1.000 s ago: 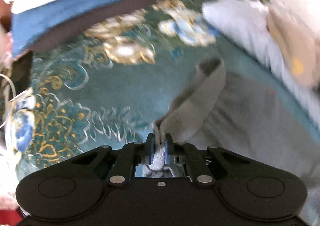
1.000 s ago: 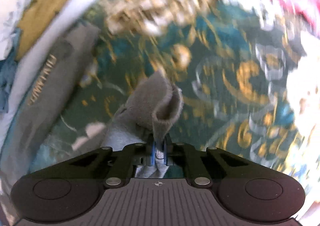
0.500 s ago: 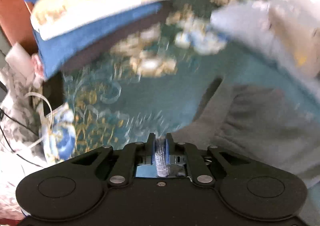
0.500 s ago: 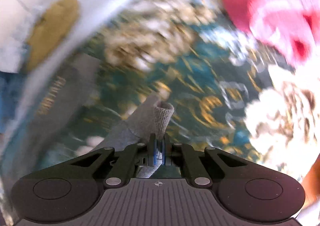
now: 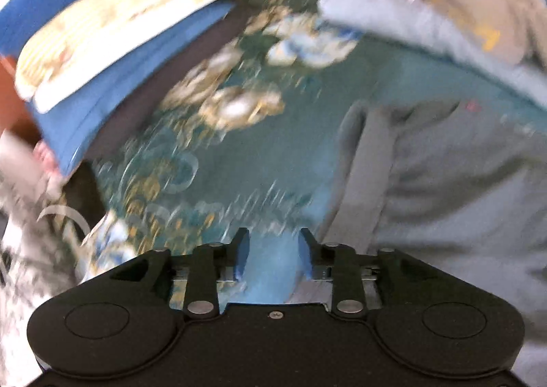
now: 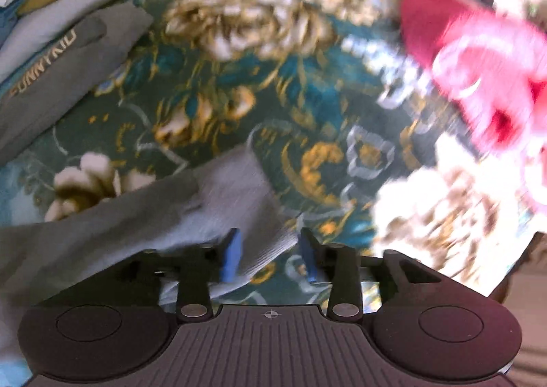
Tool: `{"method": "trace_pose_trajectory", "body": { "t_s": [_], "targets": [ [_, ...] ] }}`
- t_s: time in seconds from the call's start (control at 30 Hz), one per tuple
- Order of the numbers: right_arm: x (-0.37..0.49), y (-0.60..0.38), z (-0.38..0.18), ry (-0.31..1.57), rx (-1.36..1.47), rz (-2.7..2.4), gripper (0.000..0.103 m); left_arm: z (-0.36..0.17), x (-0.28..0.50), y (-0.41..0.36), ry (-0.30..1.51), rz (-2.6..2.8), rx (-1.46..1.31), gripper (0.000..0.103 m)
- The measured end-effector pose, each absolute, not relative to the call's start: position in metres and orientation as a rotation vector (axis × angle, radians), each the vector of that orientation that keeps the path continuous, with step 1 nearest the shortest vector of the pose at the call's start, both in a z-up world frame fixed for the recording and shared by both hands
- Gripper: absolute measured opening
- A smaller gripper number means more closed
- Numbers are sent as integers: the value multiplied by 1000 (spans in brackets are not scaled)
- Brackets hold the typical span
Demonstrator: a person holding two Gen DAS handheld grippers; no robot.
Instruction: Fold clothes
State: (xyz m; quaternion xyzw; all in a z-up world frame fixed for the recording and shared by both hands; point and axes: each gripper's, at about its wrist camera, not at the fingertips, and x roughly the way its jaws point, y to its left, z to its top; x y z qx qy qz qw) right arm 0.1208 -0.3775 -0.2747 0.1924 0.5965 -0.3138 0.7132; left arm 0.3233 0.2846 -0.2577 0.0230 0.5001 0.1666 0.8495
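Grey garment (image 5: 444,188) lying on the green flowered bedspread (image 5: 273,154), a banded edge running along its left side in the left wrist view. In the right wrist view, a ribbed cuff (image 6: 246,195) of that grey garment (image 6: 102,226) reaching toward the camera, its tip lying between the jaws without being pinched.

Left gripper (image 5: 273,252): jaws opening, blue pads apart, only bedspread showing in the gap, the garment's edge just beside to the right. Right gripper (image 6: 270,253): jaws opening too, pads apart, the cuff loose between them and touching neither pad clearly. Nothing clamped by either.

Judged from the lie of the cloth: one fold or lay-down just finished, both corners let go onto the bedspread. Body of the garment looking wrinkled and not yet squared; whether a full fold stands done cannot be told through the blur. Likely left: smoothing, further halving, then stacking.

Outward from the garment: beyond it, a second grey piece with gold lettering (image 6: 61,55) on the far left of the right view, apart from the cuff. A pale pillow (image 5: 410,17) beyond the garment's far edge. A folded blue-and-cream stack (image 5: 112,31) well apart to the upper left. Red cloth (image 6: 478,55) and white patterned cloth (image 6: 444,216) to the right, untouched, probably waiting for folding.
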Motion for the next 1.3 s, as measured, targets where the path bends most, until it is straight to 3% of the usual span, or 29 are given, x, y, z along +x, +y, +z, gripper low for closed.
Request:
{"method": "trace_pose_trajectory", "body": {
  "t_s": [0.17, 0.5, 0.57, 0.67, 0.8, 1.07, 1.23, 1.3],
  "targets": [
    [148, -376, -265, 1297, 375, -681, 38, -269, 383, 279, 1037, 233, 20, 42],
    [234, -352, -270, 1225, 361, -590, 39, -322, 461, 283, 1131, 49, -112, 42],
    [255, -352, -271, 1194, 349, -568, 40, -327, 466, 278, 1145, 37, -102, 40],
    [287, -361, -278, 1150, 328, -554, 54, -328, 470, 269, 1148, 31, -56, 29],
    [329, -380, -294, 1123, 330, -555, 54, -322, 468, 265, 1142, -3, -38, 15],
    [341, -425, -341, 1119, 736, -569, 54, -330, 479, 256, 1213, -57, -23, 16],
    [341, -423, -359, 1058, 865, -596, 55, -338, 489, 253, 1226, -52, -15, 25],
    [345, -421, -360, 1025, 889, -568, 41, -339, 494, 256, 1221, -43, -42, 25]
  ]
}}
